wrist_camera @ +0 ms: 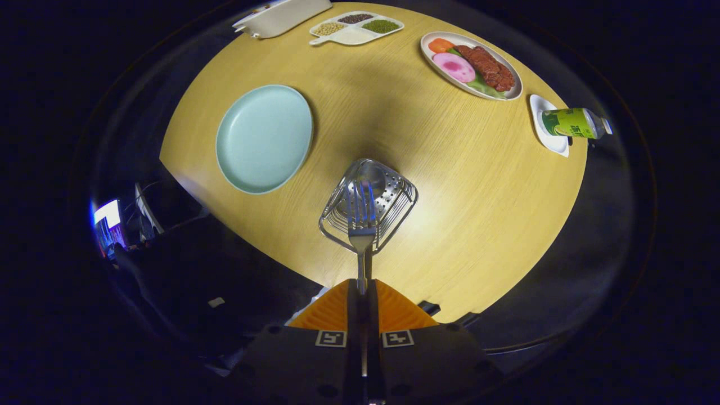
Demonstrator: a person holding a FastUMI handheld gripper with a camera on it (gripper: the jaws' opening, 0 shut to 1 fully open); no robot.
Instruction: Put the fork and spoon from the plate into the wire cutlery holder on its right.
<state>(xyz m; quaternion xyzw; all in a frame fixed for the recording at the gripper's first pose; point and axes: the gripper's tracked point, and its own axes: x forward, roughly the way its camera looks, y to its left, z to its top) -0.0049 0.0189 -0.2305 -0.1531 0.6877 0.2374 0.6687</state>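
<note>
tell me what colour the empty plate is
Pale mint green plate, best in the gripper view.

round wooden table [450, 185], dark surroundings

The gripper [361, 289] pinches the handle of a fork [361, 225] between both fingers, tines pointing forward over the wire cutlery holder [394, 205] just ahead. A spoon [371, 177] already stands inside the holder. Beyond and to the left, a pale blue plate [264, 138] lies bare on the round wooden desk [478, 197]. Farther off sit a plate of food [471, 64] and a bottle [574, 122].
</note>
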